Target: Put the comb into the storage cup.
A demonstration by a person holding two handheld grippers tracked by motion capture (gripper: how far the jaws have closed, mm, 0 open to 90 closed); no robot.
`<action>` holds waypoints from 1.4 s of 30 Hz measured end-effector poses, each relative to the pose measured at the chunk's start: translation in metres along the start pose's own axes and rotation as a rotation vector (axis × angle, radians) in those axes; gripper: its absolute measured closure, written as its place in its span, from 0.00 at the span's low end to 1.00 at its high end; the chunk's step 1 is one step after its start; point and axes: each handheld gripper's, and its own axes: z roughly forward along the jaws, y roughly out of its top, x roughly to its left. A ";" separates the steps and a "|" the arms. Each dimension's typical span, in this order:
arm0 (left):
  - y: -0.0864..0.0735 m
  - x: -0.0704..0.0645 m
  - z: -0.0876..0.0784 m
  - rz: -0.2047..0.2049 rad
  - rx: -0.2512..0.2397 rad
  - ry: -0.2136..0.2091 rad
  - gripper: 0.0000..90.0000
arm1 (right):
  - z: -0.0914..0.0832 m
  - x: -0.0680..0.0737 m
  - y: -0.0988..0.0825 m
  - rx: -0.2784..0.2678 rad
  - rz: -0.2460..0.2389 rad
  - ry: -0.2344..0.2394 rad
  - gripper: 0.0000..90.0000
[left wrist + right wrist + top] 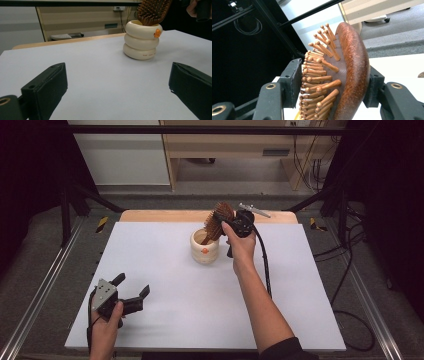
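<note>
A brown wooden hairbrush (pixel 220 218) stands head-up in a cream ribbed cup (pixel 205 248) at the back middle of the white table. My right gripper (pixel 223 220) reaches in from the right at the brush head. In the right gripper view its jaws straddle the hairbrush (pixel 352 72): one pad lies on the wooden back, the other meets the bristle tips, so my right gripper (pixel 334 75) is shut on it. My left gripper (pixel 133 285) rests low at the front left, open and with nothing in it. The left gripper view looks past its own open fingertips (pixel 117 75) at the cup (pixel 141 41) and brush (pixel 152 10).
The white table top (pixel 165 315) has a wooden strip (pixel 160 216) along its back edge. Black frame posts (pixel 67 205) stand at both back corners. Cables (pixel 350 270) trail on the floor to the right. A pale cabinet (pixel 230 145) stands behind the table.
</note>
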 end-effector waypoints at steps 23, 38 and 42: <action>0.000 0.001 0.000 -0.001 0.001 -0.001 0.02 | 0.001 0.003 0.000 0.010 0.011 0.014 0.38; 0.000 0.000 0.000 0.000 0.002 -0.001 0.02 | -0.001 0.004 0.000 0.009 0.008 0.012 0.34; 0.000 0.000 0.000 0.000 0.002 -0.001 0.02 | -0.001 0.006 0.000 0.012 -0.011 0.003 0.32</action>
